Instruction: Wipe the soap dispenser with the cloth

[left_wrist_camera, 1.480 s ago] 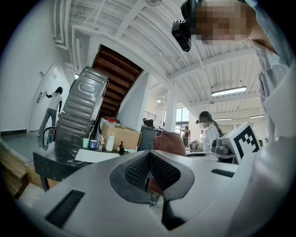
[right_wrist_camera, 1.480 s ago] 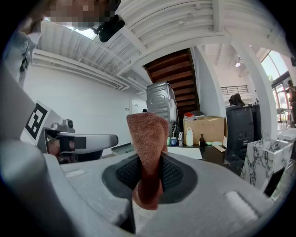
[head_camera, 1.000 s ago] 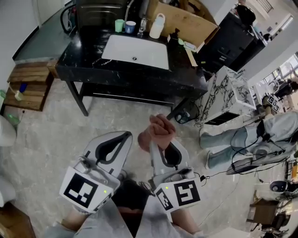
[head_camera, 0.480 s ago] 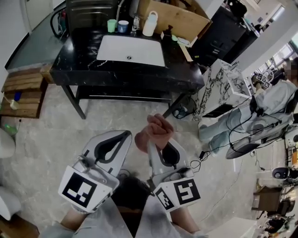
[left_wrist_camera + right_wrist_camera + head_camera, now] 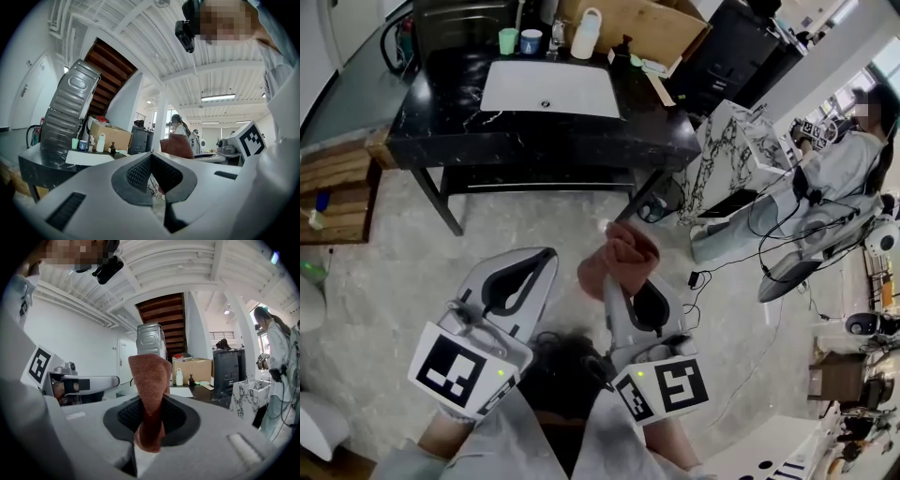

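Your right gripper (image 5: 623,284) pinches the cloth (image 5: 620,257). Your left gripper (image 5: 546,256) is pressed together, empty. The soap dispenser (image 5: 623,50) stands on the table (image 5: 441,120), well ahead of both. Wiping looks unstarted: the whole approach is left.

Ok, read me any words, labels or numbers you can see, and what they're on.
None can be read.
The left gripper and right gripper carry only black-and-white square markers, no letters.
Any print on the white bottle or cardboard box is too small to read.
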Available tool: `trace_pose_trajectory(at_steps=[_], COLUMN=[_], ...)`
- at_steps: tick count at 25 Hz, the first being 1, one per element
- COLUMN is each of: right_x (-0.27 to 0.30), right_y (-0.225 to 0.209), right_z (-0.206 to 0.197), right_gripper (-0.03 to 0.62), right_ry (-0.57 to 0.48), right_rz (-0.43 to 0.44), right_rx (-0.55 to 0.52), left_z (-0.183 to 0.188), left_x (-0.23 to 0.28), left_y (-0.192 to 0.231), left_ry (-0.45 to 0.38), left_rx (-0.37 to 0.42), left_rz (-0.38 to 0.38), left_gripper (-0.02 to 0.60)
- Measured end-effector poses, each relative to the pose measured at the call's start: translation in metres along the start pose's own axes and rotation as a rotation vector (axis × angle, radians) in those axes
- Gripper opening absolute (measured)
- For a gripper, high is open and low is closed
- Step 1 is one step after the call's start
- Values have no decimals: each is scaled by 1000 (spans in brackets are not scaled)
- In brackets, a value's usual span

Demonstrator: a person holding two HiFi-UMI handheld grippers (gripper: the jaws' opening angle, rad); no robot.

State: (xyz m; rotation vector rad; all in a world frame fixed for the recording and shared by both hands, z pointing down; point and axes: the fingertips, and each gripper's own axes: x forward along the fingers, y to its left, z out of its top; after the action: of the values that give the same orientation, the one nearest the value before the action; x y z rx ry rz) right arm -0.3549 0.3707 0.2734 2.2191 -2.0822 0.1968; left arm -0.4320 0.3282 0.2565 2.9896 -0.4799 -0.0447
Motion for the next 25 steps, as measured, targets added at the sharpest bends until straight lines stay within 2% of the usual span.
trace_pose_trajectory(at_steps=[8, 17, 25], right_x=[0, 14, 28], right_y=[-31, -84, -140], right_z=[-9, -9, -6], right_gripper=[75, 75, 75], right_ry=[10, 28, 25], right_rz=[-37, -4, 61], right_rx=[9, -10, 0], left_z=[-5, -1, -1], left_x=[23, 74, 131], left_y=[-5, -20, -40], left_ry=[7, 9, 16], left_rx=[11, 22, 30], left_rz=[-12, 15, 55], left_gripper=[3, 3, 3])
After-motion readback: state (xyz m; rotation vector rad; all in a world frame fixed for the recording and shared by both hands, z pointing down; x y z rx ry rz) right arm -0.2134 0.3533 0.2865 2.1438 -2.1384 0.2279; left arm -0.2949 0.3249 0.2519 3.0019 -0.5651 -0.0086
